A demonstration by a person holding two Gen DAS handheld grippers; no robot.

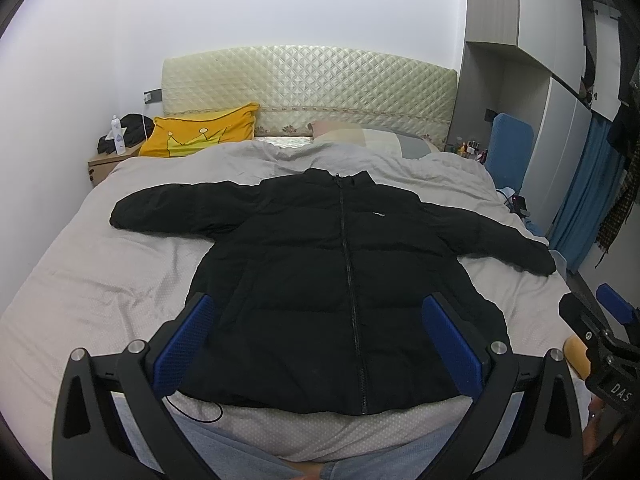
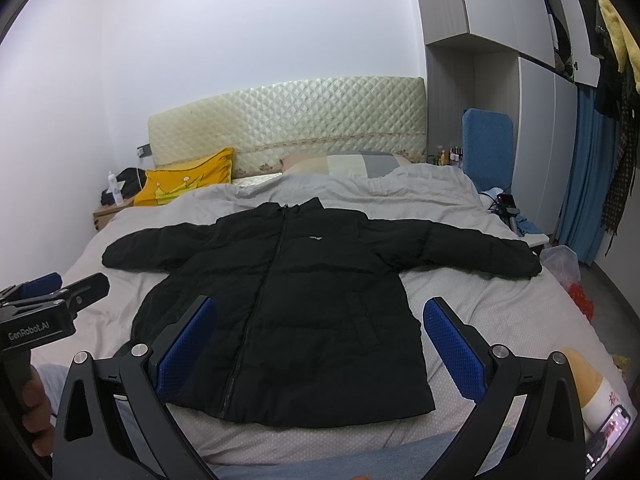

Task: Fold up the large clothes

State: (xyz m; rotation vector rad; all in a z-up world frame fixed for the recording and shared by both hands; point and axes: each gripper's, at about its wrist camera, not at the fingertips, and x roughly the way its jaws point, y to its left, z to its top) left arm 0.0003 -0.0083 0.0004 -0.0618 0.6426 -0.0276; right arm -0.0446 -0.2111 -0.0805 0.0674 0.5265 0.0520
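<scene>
Left gripper (image 1: 316, 316), right gripper (image 2: 320, 320) agape above jacket (image 1: 344, 280) hem.

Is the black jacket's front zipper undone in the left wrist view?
No. The black jacket lies flat on the bed with its zipper closed from collar to hem.

I count one black puffer jacket (image 1: 340, 280) spread on one bed with a pale grey cover (image 1: 100, 288). It has two sleeves and one zip. Two pillows lie at the head: one yellow pillow with a crown print (image 1: 200, 130) and one pink-and-grey patchwork pillow (image 1: 360, 136). I hold two grippers, each with two blue-padded fingers: left gripper (image 1: 318, 344), right gripper (image 2: 320, 344).
</scene>
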